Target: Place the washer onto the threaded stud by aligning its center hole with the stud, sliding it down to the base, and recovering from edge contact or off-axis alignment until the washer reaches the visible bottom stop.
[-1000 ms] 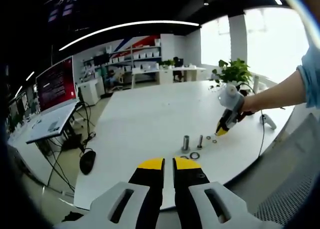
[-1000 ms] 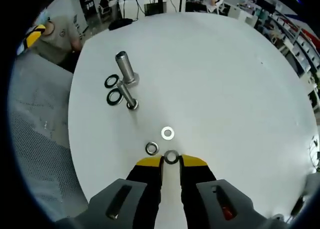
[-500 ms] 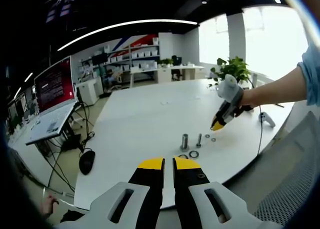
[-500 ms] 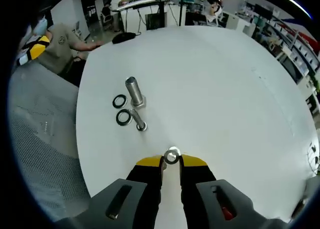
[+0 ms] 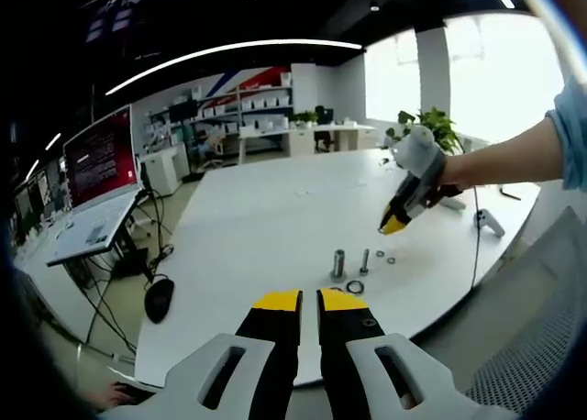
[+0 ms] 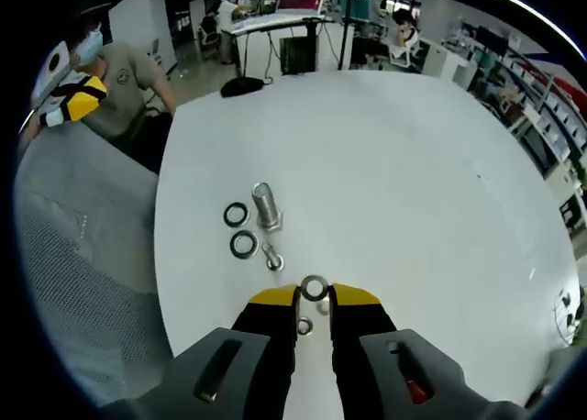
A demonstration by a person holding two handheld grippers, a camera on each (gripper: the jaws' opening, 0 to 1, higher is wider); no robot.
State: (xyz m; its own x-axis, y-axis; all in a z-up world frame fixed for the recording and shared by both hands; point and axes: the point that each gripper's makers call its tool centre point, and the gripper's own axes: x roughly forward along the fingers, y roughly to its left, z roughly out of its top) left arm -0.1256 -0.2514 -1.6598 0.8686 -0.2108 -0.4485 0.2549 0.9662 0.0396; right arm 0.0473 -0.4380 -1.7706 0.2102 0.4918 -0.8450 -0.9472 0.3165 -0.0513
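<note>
A small metal washer (image 6: 315, 287) sits pinched between the yellow tips of my right gripper (image 6: 315, 293), which is shut on it and held above the white table (image 6: 413, 182). Just beyond it stands the thin threaded stud (image 6: 271, 255), with a thicker stud (image 6: 264, 206) behind. Two black rings (image 6: 244, 245) lie left of the studs. Another loose washer (image 6: 304, 326) lies on the table below the jaws. In the left gripper view my right gripper (image 5: 394, 226) hovers above the studs (image 5: 338, 262). My left gripper (image 5: 309, 298) is shut on nothing, off the table's near edge.
A grey mesh chair (image 6: 73, 282) stands at the table's edge, beside a seated person (image 6: 115, 67). A potted plant (image 5: 426, 127) and a white controller (image 5: 486, 220) are on the table's far right. A black mouse (image 5: 159, 296) hangs by a side desk.
My right gripper has risen off the table with the washer and moved toward the studs, leaving two washers behind. The left gripper has barely moved.
</note>
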